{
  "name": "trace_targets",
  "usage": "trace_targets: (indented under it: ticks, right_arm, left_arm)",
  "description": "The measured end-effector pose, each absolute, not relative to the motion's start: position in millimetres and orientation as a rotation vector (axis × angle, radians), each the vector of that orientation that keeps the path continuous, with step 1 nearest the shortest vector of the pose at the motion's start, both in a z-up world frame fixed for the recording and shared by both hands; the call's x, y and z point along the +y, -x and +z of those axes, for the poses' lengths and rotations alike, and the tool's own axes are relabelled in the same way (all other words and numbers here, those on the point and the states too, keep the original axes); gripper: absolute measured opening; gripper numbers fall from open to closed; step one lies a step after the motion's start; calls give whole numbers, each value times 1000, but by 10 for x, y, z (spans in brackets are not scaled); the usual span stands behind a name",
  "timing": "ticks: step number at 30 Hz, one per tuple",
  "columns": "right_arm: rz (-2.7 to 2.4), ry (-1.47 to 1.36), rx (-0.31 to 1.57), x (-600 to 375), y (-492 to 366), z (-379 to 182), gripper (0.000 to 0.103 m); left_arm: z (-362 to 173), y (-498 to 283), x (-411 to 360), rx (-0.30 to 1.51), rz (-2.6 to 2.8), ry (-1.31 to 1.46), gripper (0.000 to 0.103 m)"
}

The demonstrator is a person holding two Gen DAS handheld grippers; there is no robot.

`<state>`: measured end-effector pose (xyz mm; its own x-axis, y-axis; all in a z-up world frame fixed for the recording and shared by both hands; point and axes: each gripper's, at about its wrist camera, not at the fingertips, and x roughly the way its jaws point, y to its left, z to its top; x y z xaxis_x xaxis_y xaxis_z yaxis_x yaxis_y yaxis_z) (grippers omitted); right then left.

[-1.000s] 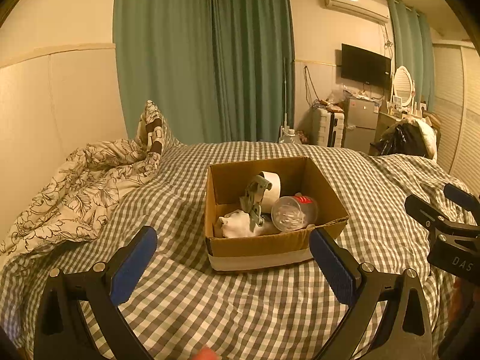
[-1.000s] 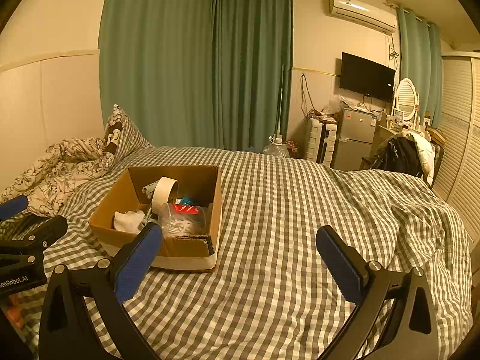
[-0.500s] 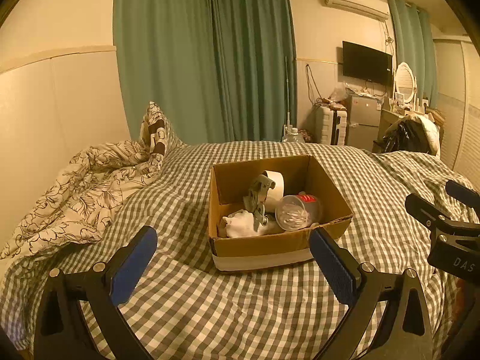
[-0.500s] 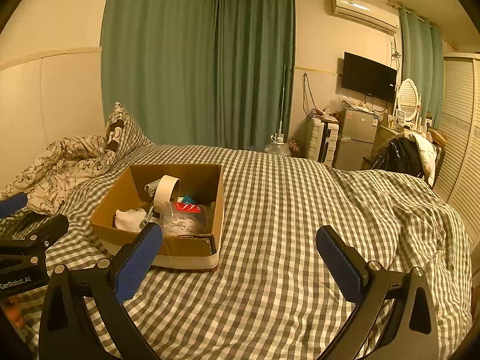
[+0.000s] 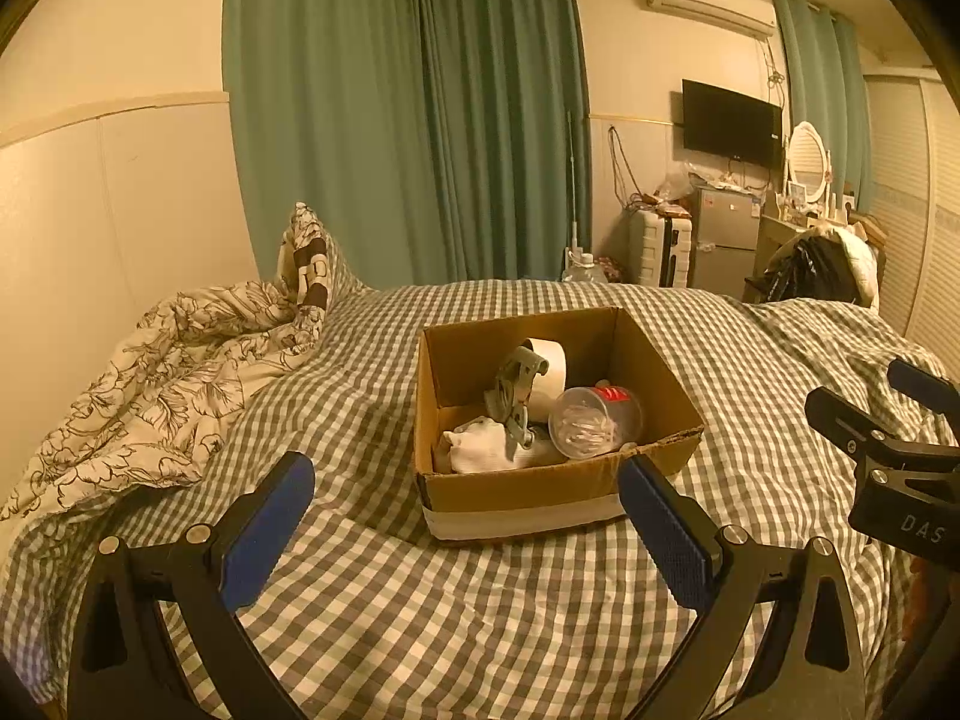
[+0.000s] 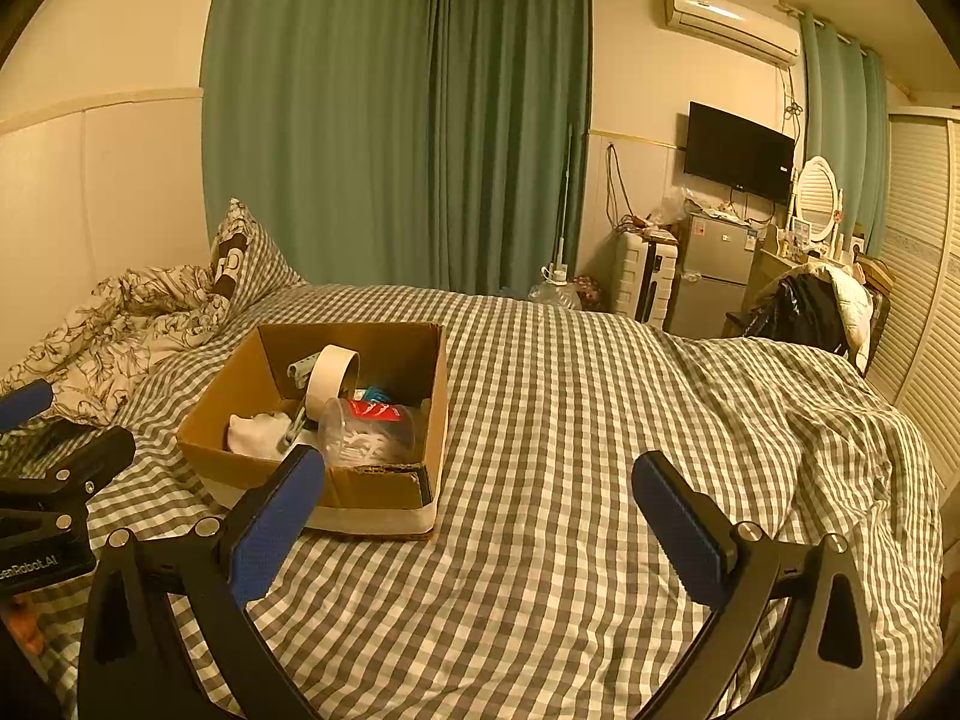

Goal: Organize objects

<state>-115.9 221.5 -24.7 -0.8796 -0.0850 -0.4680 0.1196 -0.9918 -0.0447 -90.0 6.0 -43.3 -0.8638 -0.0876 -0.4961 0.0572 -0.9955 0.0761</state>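
The left gripper (image 5: pixel 465 531) hangs over the checked bedspread (image 5: pixel 372 618) with jaws spread wide and nothing between them. The right gripper (image 6: pixel 480 519) is likewise wide and empty. Just beyond the left one, and ahead-left of the right, sits the open cardboard box (image 5: pixel 540 492). Inside lie a white sock (image 5: pixel 486 450), a grey tape dispenser (image 5: pixel 513 396) leaning upright, a white tape roll (image 5: pixel 549 369) on edge, and a clear plastic jar (image 5: pixel 591 429) on its side, mouth toward the camera.
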Motion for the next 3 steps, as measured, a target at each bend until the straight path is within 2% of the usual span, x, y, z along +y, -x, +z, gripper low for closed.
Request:
trace_targets:
  ticks: [3]
  right_arm:
    - [-2946, -731, 111, 2218, 1166, -250, 103]
  left_arm:
    - [-423, 896, 44, -85, -2956, -781, 103]
